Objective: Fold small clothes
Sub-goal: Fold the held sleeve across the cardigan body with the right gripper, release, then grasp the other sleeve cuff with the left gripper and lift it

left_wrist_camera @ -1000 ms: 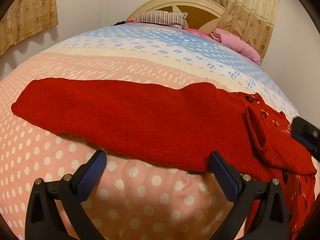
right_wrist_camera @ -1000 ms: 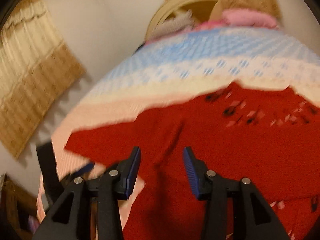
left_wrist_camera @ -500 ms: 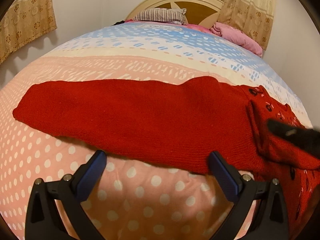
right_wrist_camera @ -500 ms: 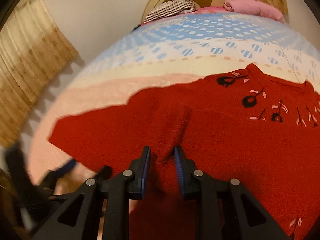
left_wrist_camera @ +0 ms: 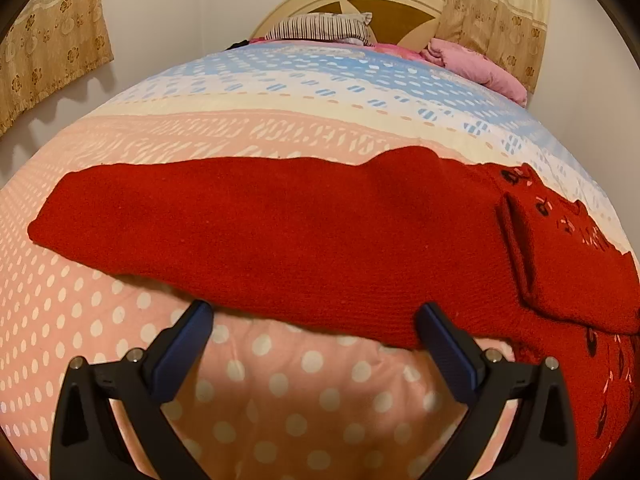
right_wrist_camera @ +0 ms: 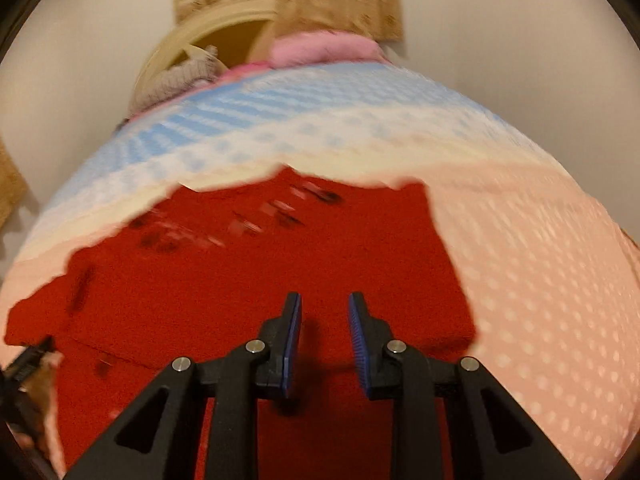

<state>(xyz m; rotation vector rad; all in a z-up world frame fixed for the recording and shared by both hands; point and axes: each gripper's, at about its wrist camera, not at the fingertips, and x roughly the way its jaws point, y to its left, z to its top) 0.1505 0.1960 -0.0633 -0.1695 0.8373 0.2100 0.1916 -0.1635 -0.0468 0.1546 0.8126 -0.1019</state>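
Sweater [left_wrist_camera: 280, 232]: spread flat on the bed [left_wrist_camera: 280, 392], sleeve now folded across the body. Right gripper [right_wrist_camera: 324, 332], half a second ago pinching the sleeve, now swung aside above the body, jaws narrow with nothing between. Left gripper [left_wrist_camera: 316, 344] wide open, empty, at the near edge. Probably next fold pending.

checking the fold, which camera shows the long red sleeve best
The left wrist view: the sleeve lies sharp and whole across the bedspread. The right wrist view is motion-blurred and shows mainly the sweater's body.
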